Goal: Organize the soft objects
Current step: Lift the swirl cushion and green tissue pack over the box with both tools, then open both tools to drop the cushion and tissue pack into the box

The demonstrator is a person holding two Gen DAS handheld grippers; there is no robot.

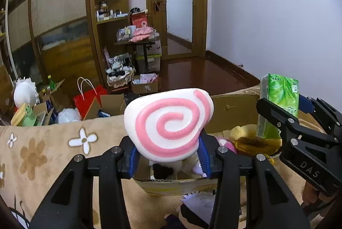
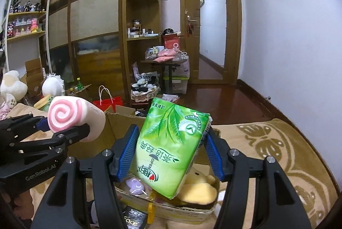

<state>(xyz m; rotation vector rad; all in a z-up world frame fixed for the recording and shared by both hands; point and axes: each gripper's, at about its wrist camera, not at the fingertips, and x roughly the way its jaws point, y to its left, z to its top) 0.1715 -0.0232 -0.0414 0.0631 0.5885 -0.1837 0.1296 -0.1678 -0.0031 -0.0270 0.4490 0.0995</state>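
On a tan flowered blanket, an open cardboard box lies below both grippers. The left gripper pinches a white, pink-spiralled plush roll and the right gripper pinches a green plastic tissue pack. The tilted pack, I judge, could slip between the pads and fall outside the box.

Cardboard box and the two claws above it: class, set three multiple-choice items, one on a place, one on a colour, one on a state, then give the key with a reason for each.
1. Where is the yellow plush toy?
A. on a shelf
B. inside the cardboard box
C. on the floor

2. What colour is the swirl on the white plush roll?
A. blue
B. green
C. pink

3. What is the right claw doing?
A. gripping the green tissue pack
B. standing empty
C. gripping a bottle

Key:
1 B, it lies between the box walls.
2 C, a pink spiral shows on its face.
3 A, both blue pads press on the pack's sides.
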